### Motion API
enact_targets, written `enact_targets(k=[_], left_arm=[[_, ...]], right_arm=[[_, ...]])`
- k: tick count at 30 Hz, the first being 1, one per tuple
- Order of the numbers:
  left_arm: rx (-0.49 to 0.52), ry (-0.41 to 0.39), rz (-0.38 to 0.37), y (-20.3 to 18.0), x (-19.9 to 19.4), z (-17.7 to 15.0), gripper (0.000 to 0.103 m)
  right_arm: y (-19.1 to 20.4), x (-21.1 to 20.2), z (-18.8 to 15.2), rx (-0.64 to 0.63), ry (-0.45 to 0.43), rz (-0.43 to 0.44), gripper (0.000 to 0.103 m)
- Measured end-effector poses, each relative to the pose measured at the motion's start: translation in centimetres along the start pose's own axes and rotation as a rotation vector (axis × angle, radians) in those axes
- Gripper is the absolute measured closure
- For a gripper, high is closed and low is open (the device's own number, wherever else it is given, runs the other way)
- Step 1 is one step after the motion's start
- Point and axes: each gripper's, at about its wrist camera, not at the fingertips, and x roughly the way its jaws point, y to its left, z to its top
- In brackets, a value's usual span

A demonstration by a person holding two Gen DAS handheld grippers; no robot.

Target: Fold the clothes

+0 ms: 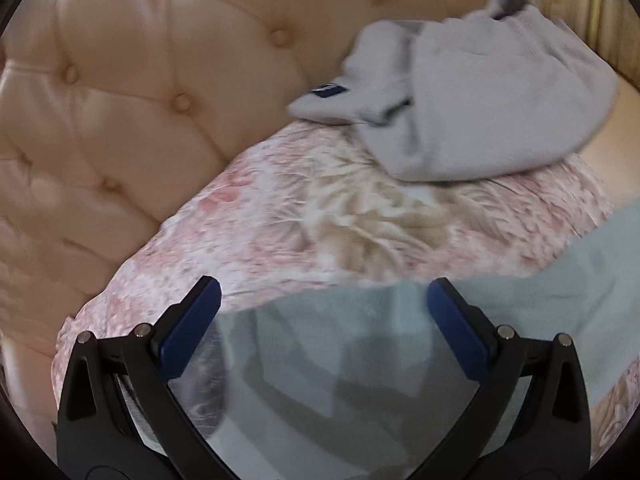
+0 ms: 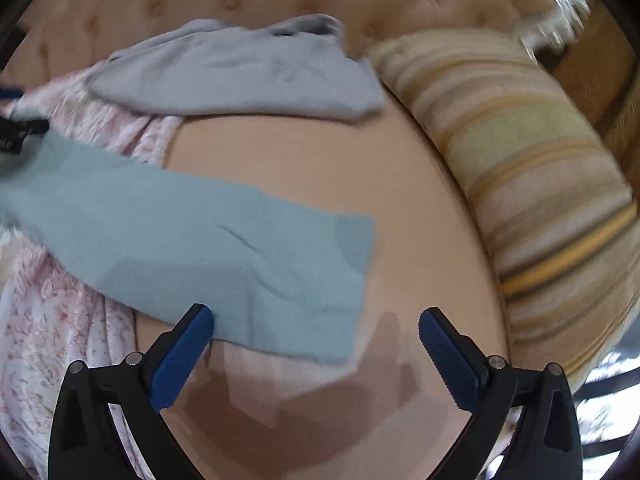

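Far left: tufted headboard (image 1: pixel 132 92). Left claw (image 1: pixel 324 304), released, hangs over a pale blue garment (image 1: pixel 352 344) spread on the floral bedspread (image 1: pixel 288 216). Far centre: crumpled grey sweater (image 1: pixel 480 100), clear of the blue garment. Right claw (image 2: pixel 316 326), released; garment's end (image 2: pixel 224 240) lies beneath it. Far right: striped bolster (image 2: pixel 532 184).
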Motion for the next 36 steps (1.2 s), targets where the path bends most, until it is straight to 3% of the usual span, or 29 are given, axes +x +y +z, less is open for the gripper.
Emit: enact_targets(k=[4,9,12,16,19,24,28,32,33,36], left_arm=[[0.005,-0.101,-0.055,1.9,-4.5,-2.9,0.0],[0.047,-0.141,-0.119,3.5,-10.4,-10.6,0.0],[0.025,-0.077,-0.175,4.3,-12.7,-16.6,0.0],[-0.053,0.004,-0.213,5.2,-14.5,-23.8,0.0],[-0.12,0.066,-0.229,5.8,-14.3,-27.2,0.0],[-0.134,0.043,-0.229,5.4,-14.2,-27.8,0.0],[-0.12,0.065,-0.24,5.4,-13.8,-27.4,0.0],[-0.118,0.088,-0.243,5.5,-14.1,-27.4,0.0],[-0.12,0.092,-0.245,5.6,-14.2,-27.5,0.0],[-0.146,0.043,-0.273,6.4,-16.1,-28.3,0.0]], right_arm=[[-0.2,-1.5,-0.5,0.0,-0.012,-0.018,0.0],[2.0,-7.1,-1.4,0.009,-0.144,0.079,0.0],[4.7,-10.9,-3.0,0.016,-0.221,0.228,0.0],[11.4,-15.2,-7.2,-0.039,-0.303,0.366,0.0],[17.5,-16.9,-10.6,-0.156,-0.296,0.369,0.0],[24.6,-15.7,-14.9,-0.305,-0.175,0.353,0.0],[24.6,-14.3,-16.8,-0.286,-0.115,0.318,0.0],[22.8,-14.6,-17.3,-0.199,-0.077,0.197,0.0],[23.0,-15.4,-17.4,-0.207,-0.086,0.166,0.0],[24.8,-18.5,-17.4,-0.242,-0.152,0.187,0.0]])
